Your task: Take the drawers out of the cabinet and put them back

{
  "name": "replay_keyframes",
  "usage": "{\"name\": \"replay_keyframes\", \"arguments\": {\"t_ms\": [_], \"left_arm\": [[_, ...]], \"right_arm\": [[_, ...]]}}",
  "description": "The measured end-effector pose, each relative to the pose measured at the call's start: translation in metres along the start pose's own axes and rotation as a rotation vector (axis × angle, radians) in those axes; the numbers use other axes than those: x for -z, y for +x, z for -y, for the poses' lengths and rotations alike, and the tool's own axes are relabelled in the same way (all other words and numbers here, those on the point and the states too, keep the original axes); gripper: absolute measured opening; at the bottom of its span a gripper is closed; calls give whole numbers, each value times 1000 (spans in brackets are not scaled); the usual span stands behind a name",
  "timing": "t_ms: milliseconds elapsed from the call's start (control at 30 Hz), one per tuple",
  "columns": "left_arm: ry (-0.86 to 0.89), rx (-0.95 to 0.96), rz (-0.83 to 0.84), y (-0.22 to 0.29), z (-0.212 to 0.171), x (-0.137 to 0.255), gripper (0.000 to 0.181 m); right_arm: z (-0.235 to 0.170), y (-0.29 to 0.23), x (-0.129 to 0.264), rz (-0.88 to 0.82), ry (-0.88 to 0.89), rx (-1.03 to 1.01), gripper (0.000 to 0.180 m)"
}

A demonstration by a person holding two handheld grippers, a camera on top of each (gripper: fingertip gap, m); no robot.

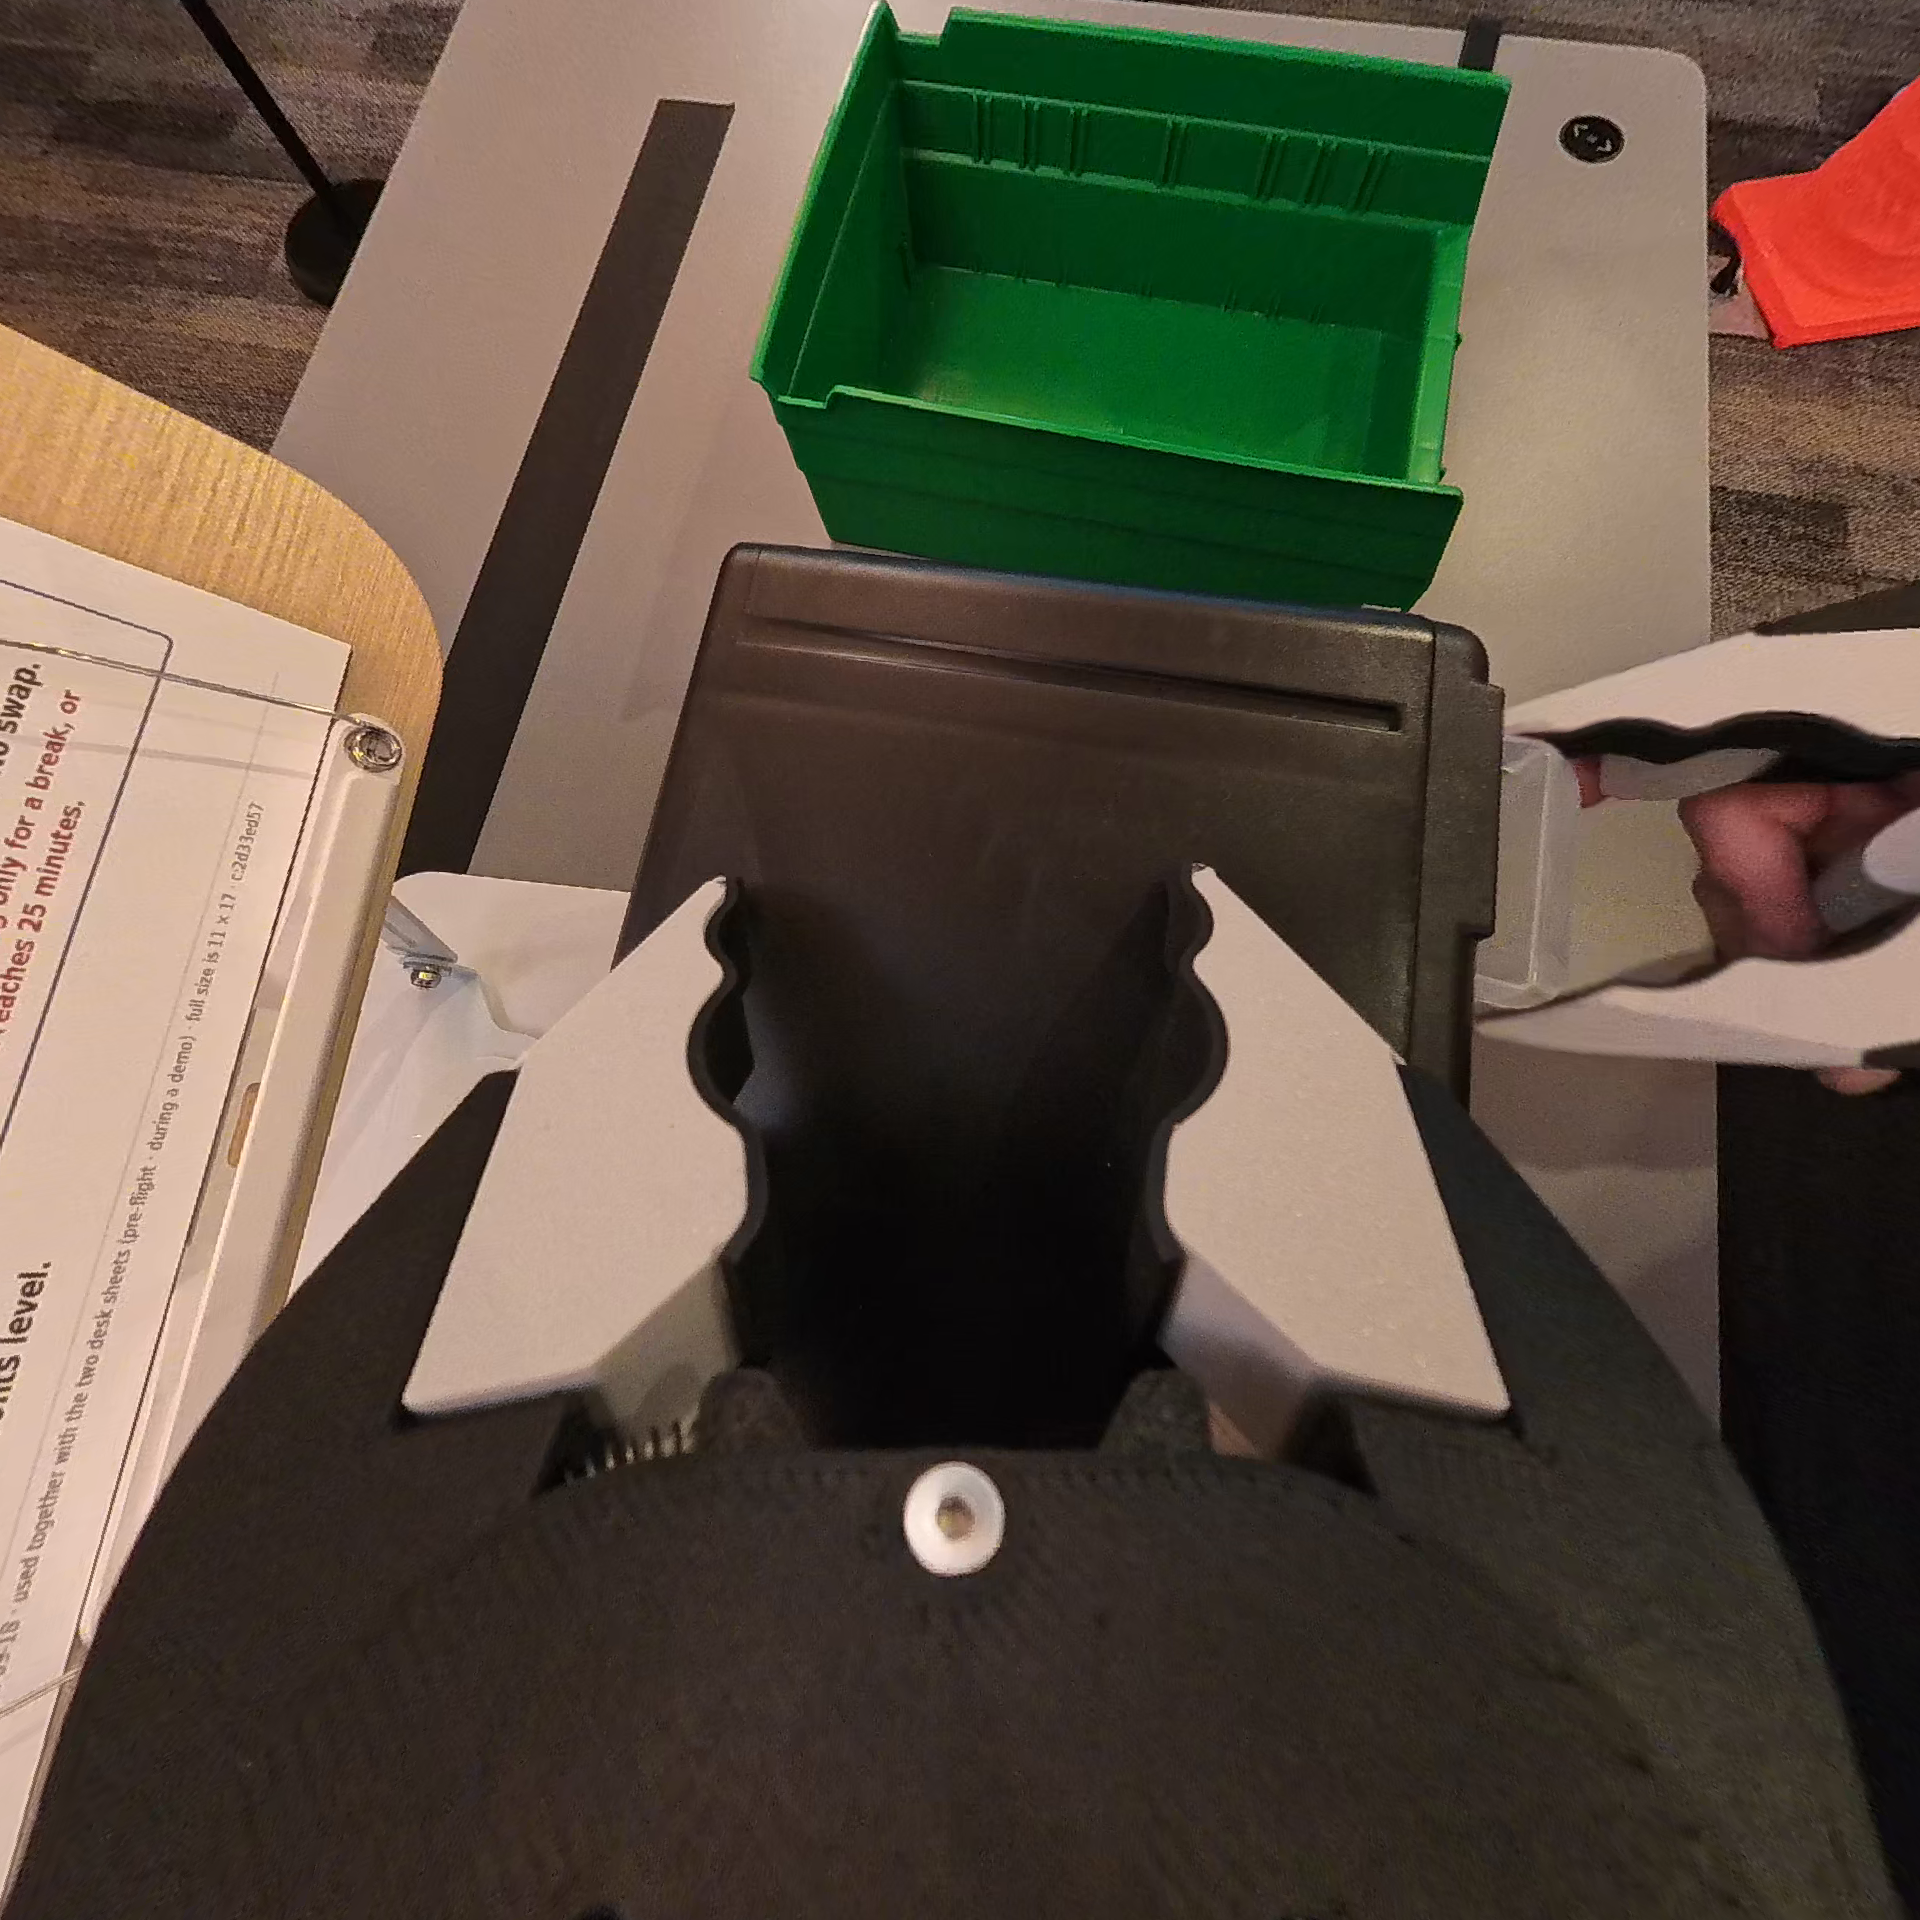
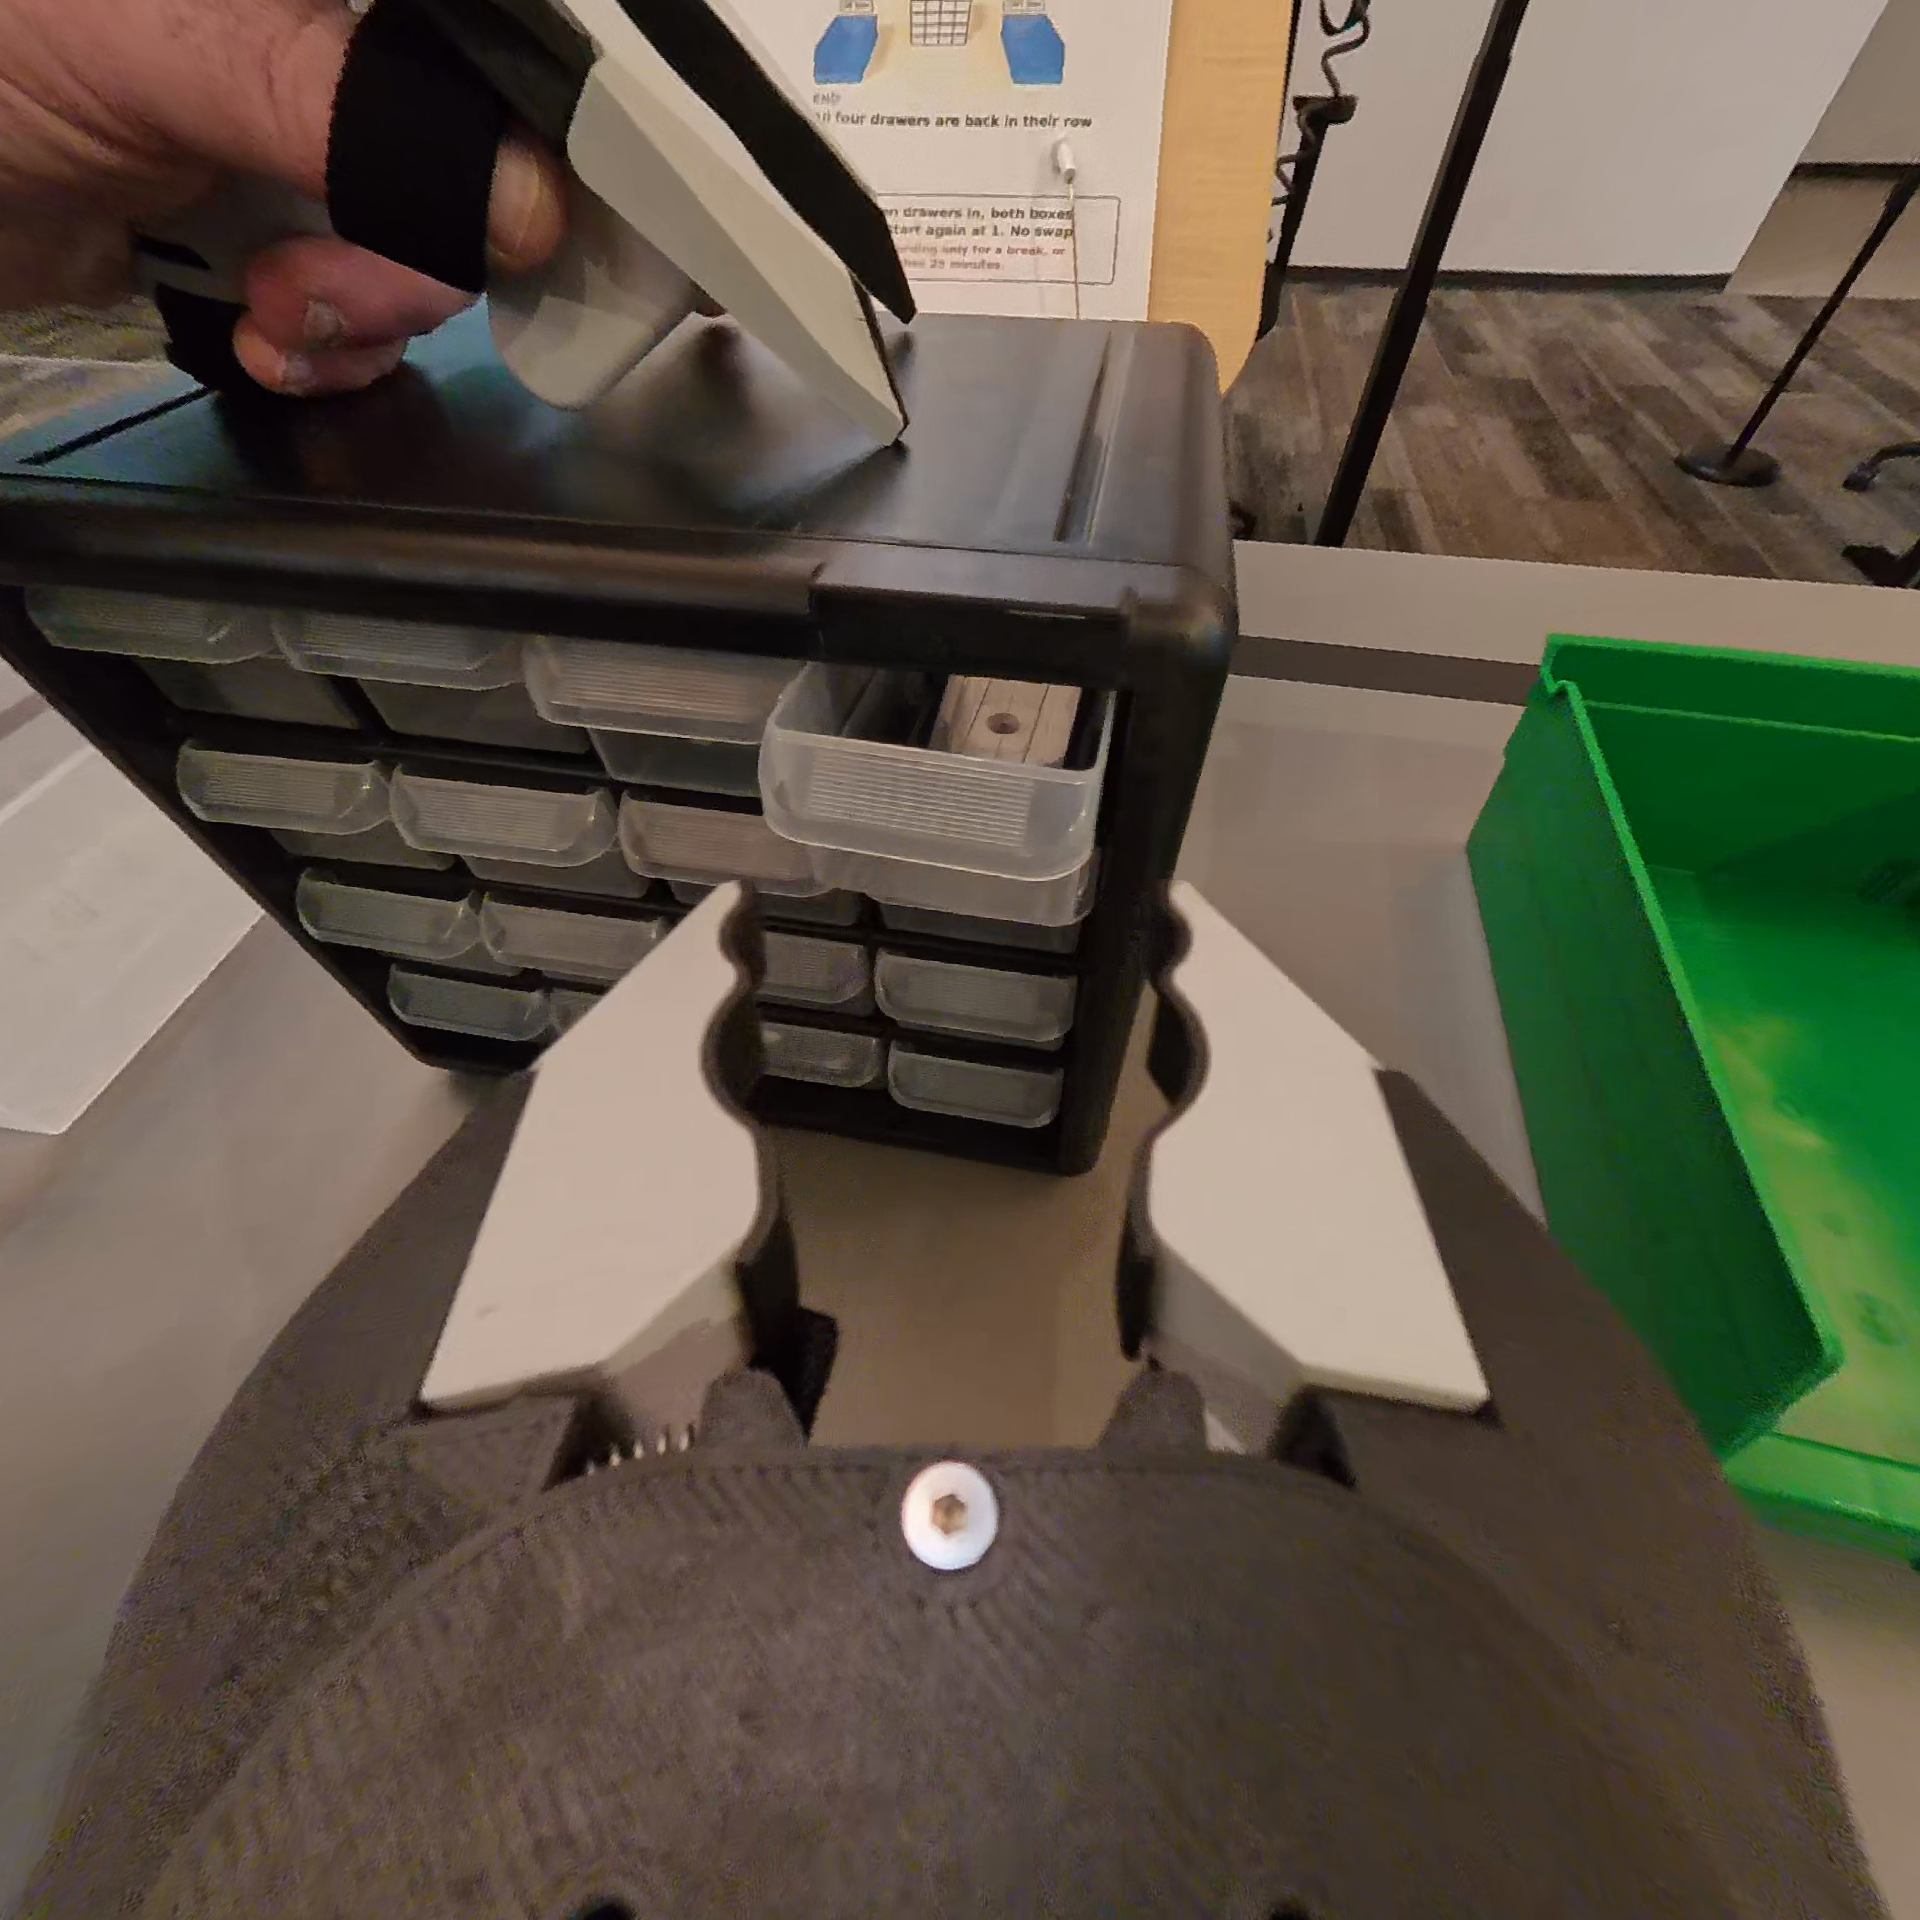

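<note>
The black cabinet [image 2: 623, 540] stands on the grey surface [image 2: 1340, 831], its front packed with rows of small clear drawers. One drawer [image 2: 935, 800], at the right end of the top row, sticks partway out of its slot; a pale block with a hole lies inside it. All the other drawers sit flush.

The left gripper [image 2: 888, 374] rests tip-down on the cabinet's top, its jaws apart and holding nothing; it appears to be steadying the cabinet. The right gripper [image 2: 951, 1029] hovers just in front of the cabinet, slightly below the protruding drawer, jaws apart and empty. In the left wrist view it comes in from the right edge [image 1: 1496, 883], close around that drawer's front.

An empty green bin [image 2: 1662, 1039] waits to the right of the cabinet.

The step in hand looks like extraction of the first drawer, already begun but not finished. The next move would call for the right gripper to rise a little, close on the drawer's ribbed front lip, and draw it straight out along its slot while the left presses down so the cabinet does not slide or tip forward.
</note>
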State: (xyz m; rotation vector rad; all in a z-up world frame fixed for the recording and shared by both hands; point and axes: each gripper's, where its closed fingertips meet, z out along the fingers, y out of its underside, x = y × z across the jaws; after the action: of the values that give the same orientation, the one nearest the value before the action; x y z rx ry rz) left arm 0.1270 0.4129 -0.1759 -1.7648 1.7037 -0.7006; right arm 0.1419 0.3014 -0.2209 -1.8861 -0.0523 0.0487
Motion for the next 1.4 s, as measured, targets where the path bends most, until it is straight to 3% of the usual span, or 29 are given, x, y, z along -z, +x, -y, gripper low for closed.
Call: {"name": "replay_keyframes", "arguments": {"t_ms": [133,300,933,1133,1400], "left_arm": [[0,1,-1,0,0,0,80],[1,1,5,-1,0,0,80],[-1,7,-2,0,0,0,79],[-1,6,-1,0,0,0,79],[-3,11,-7,0,0,0,79]], "right_arm": [[3,-6,-4,8,10,-7,84],[9,1,-11,-48,23,-21,60],[3,-2,1,-37,34,-5,59],[3,-1,7,-49,7,197,85],[20,2,22,0,-7,718,67]]}}
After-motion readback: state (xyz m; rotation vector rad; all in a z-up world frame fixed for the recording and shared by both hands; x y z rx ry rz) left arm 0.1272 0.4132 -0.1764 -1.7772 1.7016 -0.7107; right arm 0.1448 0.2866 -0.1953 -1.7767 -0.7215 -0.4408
